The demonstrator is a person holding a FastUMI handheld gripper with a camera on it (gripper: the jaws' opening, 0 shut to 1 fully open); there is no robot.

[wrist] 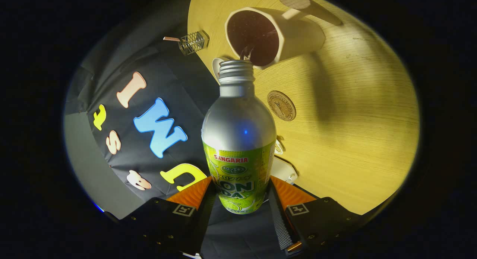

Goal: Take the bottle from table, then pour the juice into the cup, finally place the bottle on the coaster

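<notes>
My gripper (238, 193) is shut on a silver bottle (238, 132) with a green label, both fingers pressing its lower body. The bottle is uncapped and tipped over, its threaded mouth at the rim of a cream cup (274, 35) just beyond it. A thin stream of liquid runs from the mouth into the cup, which holds dark juice. The cup has a handle on its far side and stands on the wooden table (354, 139). A small round brown coaster (281, 105) lies on the table beside the bottle's shoulder, nearer to me than the cup.
A small clear wire-like holder (193, 42) sits by the table's edge next to the cup. A small white item (217, 67) lies behind the bottle's neck. White tags (285, 169) rest near the table edge by the fingers. Black cloth wall flanks the table.
</notes>
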